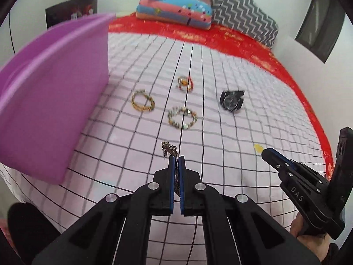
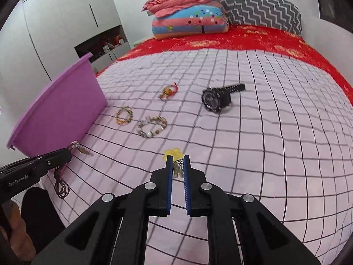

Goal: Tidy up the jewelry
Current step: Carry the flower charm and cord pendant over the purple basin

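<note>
Jewelry lies spread over the checked sheet (image 2: 253, 154) of the bed, with two pieces already lifted: the left hand-held gripper (image 1: 177, 161) is clamped tight on a cord necklace (image 1: 168, 148), and the right hand-held gripper (image 2: 177, 161) is closed on a small piece with a yellow flower (image 2: 173, 153). Both loads look bound for the purple bin (image 2: 59, 114) at the left edge of the bed, so the sound way is probably to carry each one clear above the rim before letting go, and to let the dangling cord settle inside first so that it does not catch on the wall. Still on the sheet are a golden bracelet (image 1: 142, 103), a beaded bracelet (image 1: 182, 117), a red-and-gold trinket (image 1: 184, 83) and a black watch (image 1: 231, 100), well apart from one another. The right wrist view shows what the left cannot: the necklace's long loop (image 2: 61, 185) hanging below the left jaws, beside the bin's near corner. The left wrist view, in turn, shows the right tool from the side, with only a yellow tip (image 1: 258, 148) poking past its fingers and a hand (image 1: 302, 229) on its grip.
</note>
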Demonstrator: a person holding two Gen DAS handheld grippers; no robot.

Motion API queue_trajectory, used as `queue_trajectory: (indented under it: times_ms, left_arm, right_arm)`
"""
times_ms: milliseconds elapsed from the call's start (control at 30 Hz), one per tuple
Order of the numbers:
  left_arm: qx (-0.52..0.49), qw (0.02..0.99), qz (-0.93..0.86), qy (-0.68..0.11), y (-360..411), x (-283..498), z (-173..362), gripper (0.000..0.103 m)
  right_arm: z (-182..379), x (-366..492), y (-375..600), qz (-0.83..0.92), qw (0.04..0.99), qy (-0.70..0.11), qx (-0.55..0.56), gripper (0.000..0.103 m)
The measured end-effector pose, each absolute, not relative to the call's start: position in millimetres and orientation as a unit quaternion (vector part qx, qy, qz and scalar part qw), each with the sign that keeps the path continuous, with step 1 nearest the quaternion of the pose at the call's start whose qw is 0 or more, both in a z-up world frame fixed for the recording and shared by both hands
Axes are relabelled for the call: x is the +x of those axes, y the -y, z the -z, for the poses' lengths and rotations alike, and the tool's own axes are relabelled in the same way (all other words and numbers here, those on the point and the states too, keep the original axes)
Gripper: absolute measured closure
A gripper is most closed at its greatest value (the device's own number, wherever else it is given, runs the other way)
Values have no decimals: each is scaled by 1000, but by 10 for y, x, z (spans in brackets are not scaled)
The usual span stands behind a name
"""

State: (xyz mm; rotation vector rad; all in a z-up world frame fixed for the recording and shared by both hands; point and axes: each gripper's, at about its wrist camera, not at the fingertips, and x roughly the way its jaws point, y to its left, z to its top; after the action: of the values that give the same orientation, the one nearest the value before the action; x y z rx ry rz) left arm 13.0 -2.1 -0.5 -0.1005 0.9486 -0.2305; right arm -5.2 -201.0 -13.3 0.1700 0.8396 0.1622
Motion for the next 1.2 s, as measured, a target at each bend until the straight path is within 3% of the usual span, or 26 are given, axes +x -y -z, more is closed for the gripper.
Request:
queue_trajectory:
  times_ms: [333, 700, 900, 1200]
  left_arm:
    - [-15, 911, 103, -398, -328, 89, -727, 99]
    - [-24, 937, 45, -346, -1288, 284, -1326, 99]
    - [-30, 938, -8, -344, -1861, 438, -1314, 99]
    - [-57, 920, -54, -384, -2441, 528, -883, 99]
  right_arm:
    - [-610, 82, 1493, -129, 922, -359, 71, 94]
    - [-1298, 467, 534, -208, 925, -315, 49, 94]
    - [-1363, 717, -244, -266, 907, -324, 30, 94]
    - [-1170, 958, -1038, -310, 880, -359, 7, 94]
